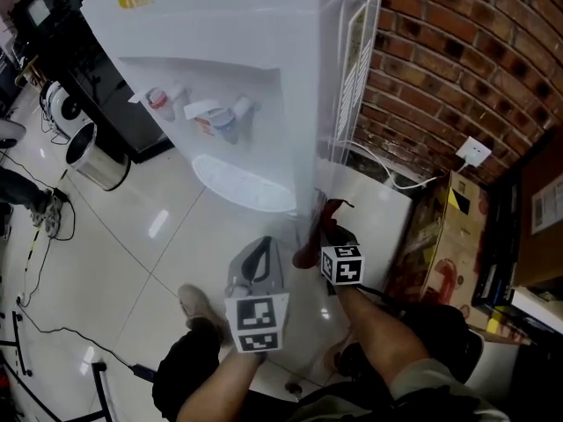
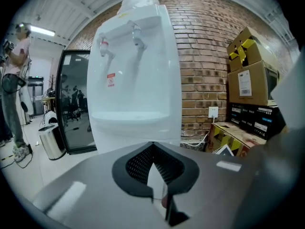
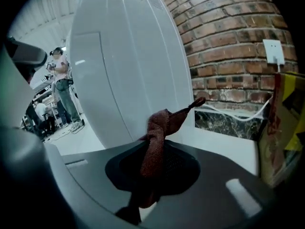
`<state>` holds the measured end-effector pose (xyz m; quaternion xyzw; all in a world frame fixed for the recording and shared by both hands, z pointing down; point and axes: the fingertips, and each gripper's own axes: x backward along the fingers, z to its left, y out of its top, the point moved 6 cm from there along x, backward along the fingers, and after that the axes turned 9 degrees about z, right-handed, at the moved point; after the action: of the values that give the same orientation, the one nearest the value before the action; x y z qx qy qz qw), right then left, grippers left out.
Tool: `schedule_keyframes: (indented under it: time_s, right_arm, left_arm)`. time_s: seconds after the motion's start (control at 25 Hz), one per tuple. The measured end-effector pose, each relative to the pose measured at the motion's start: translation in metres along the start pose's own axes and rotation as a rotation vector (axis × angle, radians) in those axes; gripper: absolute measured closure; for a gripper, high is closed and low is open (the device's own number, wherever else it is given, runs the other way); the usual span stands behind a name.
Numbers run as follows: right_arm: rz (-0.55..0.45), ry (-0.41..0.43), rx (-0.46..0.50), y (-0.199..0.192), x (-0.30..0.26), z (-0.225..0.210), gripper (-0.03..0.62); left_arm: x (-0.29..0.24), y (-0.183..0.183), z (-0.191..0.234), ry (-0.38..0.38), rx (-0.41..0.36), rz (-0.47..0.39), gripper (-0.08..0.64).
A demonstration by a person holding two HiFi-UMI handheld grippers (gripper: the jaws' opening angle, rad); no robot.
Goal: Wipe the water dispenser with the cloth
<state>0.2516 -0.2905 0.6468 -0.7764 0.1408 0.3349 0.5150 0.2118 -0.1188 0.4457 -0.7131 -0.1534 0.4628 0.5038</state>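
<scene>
The white water dispenser stands in front of me, with a red tap and a blue tap above its drip tray. My right gripper is low by the dispenser's right side panel and is shut on a twisted reddish-brown cloth. The end of the cloth sticks out past the jaw tips. My left gripper hangs below the drip tray and faces the dispenser's front. Its jaws meet at the tips with nothing between them.
A brick wall with a socket and a white cord runs behind. Cardboard boxes are stacked at the right. A steel bin stands left of the dispenser. Cables lie on the tiled floor. A person stands far left.
</scene>
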Motion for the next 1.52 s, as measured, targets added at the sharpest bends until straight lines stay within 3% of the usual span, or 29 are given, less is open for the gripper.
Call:
schedule_keyframes:
  time_s: [0.28,0.52,0.72,0.88,1.04,1.16,1.28,1.52]
  right_arm:
    - [0.153,0.024,-0.031,-0.041,-0.032,-0.005,0.538]
    - [0.093,0.039,-0.024,-0.015,-0.001,-0.011,0.531]
    - [-0.130,0.038,0.008,0.059,0.066,-0.012,0.531]
    - [-0.376,0.102,0.057,0.130,0.150,0.005,0.531]
    - [-0.595,0.165,0.209,0.198,0.242,0.025,0.531]
    - [-0.731,0.160,0.333,0.257,0.305,0.038,0.531]
    - [-0.855,0.133,0.420,0.313,0.361,0.050,0.531]
    - [-1.071,0.072,0.514,0.425,0.426,0.093,0.531]
  left_arm:
    - [-0.008,0.006,-0.013,-0.021,0.033,-0.005,0.560]
    - [0.008,0.036,-0.016,-0.019,0.040,-0.079,0.560]
    - [0.037,0.089,-0.021,-0.026,0.007,-0.213,0.560]
    - [0.065,0.127,-0.031,-0.063,-0.042,-0.293,0.560]
    - [0.100,0.172,-0.049,-0.111,-0.161,-0.379,0.560]
    - [0.126,0.211,-0.051,-0.113,-0.213,-0.466,0.560]
    - [0.142,0.229,-0.048,-0.111,-0.207,-0.527,0.560]
    - [0.138,0.240,-0.026,-0.065,-0.129,-0.551,0.560]
